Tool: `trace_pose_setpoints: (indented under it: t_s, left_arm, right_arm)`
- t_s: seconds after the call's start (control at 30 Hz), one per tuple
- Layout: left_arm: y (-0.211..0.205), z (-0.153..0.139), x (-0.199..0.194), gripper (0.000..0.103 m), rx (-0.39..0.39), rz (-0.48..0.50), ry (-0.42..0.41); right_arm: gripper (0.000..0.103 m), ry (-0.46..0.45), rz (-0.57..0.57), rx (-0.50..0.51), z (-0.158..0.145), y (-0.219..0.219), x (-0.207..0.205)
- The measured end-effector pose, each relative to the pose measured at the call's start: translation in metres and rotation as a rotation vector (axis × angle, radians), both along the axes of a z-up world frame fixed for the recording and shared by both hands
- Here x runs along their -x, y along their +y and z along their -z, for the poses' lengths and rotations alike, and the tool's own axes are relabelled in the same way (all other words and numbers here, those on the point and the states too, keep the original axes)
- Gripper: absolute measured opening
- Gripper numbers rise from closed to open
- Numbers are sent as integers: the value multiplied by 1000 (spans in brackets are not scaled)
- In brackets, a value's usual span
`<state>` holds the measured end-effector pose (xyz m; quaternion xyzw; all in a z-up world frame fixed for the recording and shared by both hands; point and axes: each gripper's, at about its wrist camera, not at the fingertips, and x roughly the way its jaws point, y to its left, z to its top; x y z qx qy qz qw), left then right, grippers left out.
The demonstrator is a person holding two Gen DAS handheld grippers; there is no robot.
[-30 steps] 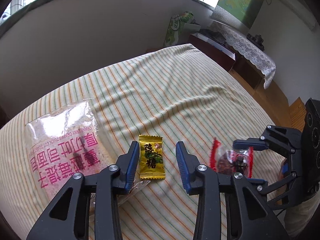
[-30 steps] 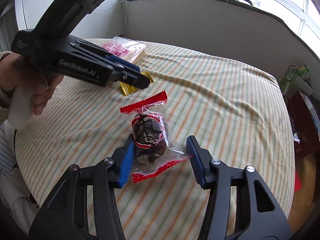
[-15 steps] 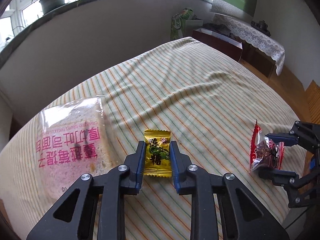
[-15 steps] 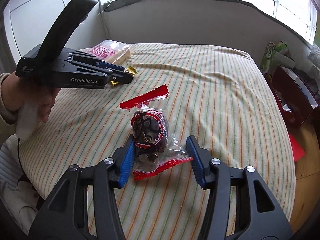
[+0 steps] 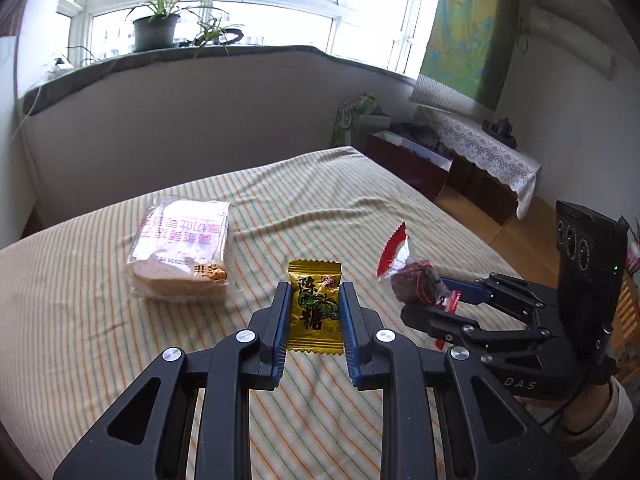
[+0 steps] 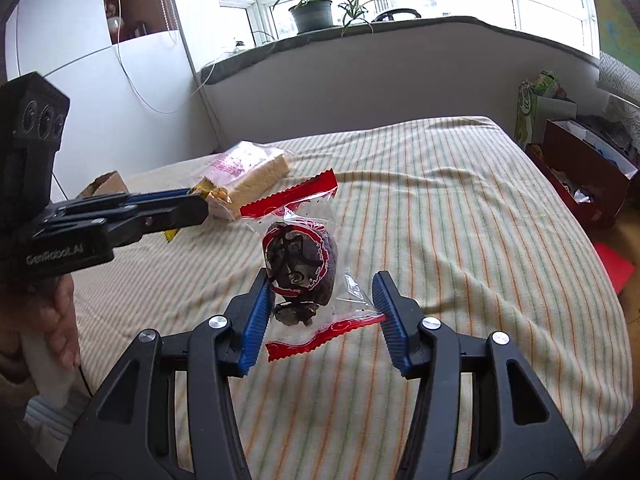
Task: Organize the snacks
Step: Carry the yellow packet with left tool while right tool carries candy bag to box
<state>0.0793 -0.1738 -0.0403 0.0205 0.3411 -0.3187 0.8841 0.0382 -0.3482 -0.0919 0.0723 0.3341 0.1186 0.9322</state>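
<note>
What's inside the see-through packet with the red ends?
A dark lumpy snack shows through the clear packet held in the right tool. A red printed label covers part of it, so what it is stays hidden.

A lived-in home room: a striped cloth point(image 5: 120, 360) over the table, potted plants point(image 6: 312, 12) on the windowsill, a lace-covered sideboard point(image 5: 480, 152) and a wall map point(image 5: 468, 28).

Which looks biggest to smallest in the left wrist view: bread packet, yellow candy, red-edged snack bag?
1. Bread packet, clearly largest.
2 and 3. Yellow candy and red-edged snack bag look alike; the candy sits nearer the camera, so no ranking between them.
</note>
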Motion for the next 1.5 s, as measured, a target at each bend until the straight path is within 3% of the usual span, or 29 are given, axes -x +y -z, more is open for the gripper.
trace_pose_setpoints:
  t_s: [0.3,0.57,1.0,1.2,1.5]
  left_arm:
    - [53,-73,38,22,100,-46,-154]
    - [103,-92,63,22,103,-135,-237]
    - [183,-75,69,22,144,-261,-241]
    - [230,-57,67,22,156,-368,-217]
    - [322,-33,78,22,143,-609,-175]
  right_arm:
    - [53,-166,3,55,-80,33,21]
    - [53,-232,-36,110,-118,80,35]
    - [53,-197,-134,164,-112,173,17]
    - [53,-179,-255,187,-103,239,3]
    - [53,-167,-506,166,-89,364,-16]
